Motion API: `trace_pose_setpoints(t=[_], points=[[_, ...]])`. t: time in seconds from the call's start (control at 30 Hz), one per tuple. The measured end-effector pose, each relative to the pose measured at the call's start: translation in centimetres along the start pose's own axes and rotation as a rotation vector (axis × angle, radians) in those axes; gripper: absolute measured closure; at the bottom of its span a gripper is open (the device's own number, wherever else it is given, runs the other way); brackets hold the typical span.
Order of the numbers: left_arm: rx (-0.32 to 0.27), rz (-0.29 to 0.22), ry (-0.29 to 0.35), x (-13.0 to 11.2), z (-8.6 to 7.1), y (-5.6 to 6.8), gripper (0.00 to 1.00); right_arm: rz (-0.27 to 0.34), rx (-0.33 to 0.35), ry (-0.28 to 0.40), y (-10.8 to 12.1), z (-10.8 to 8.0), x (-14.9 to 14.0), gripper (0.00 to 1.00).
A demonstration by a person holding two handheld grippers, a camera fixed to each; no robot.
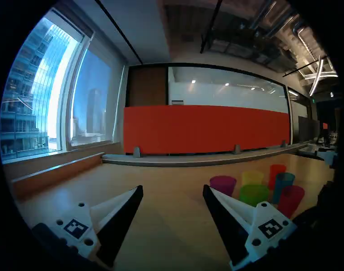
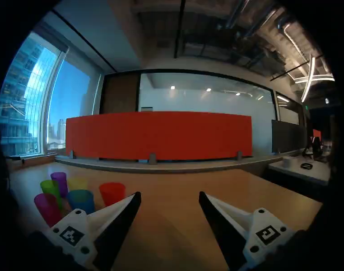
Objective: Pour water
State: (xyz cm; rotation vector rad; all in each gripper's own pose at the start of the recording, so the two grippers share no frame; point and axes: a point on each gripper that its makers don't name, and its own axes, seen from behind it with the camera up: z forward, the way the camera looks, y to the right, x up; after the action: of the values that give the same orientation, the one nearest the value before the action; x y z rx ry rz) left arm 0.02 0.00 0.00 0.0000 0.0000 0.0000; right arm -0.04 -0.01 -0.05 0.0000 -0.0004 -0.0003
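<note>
Several coloured plastic cups stand in a cluster on the wooden table (image 1: 172,203). In the left gripper view they sit to the right: a purple cup (image 1: 222,185), a yellow one (image 1: 252,177), a green one (image 1: 253,194), an orange-red one (image 1: 276,174), a teal one (image 1: 283,184) and a magenta one (image 1: 290,200). My left gripper (image 1: 173,189) is open, with bare table between its fingers. In the right gripper view the same cluster is at the left, with the orange-red cup (image 2: 112,193) nearest the left finger. My right gripper (image 2: 169,195) is open and holds nothing.
An orange-red divider panel (image 1: 203,128) runs along the table's far edge. Tall windows (image 1: 41,99) line the left side. A second desk (image 2: 303,169) with small objects stands at the right. Bare wood (image 2: 172,217) lies ahead of both grippers.
</note>
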Motion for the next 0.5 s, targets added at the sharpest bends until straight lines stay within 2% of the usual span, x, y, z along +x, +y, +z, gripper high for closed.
trace_pose_setpoints(t=[0.5], points=[[-0.008,-0.002,-0.010,-0.10,0.20,0.20,0.02,0.010,0.000,-0.010,-0.05,-0.22,-0.13,0.01]])
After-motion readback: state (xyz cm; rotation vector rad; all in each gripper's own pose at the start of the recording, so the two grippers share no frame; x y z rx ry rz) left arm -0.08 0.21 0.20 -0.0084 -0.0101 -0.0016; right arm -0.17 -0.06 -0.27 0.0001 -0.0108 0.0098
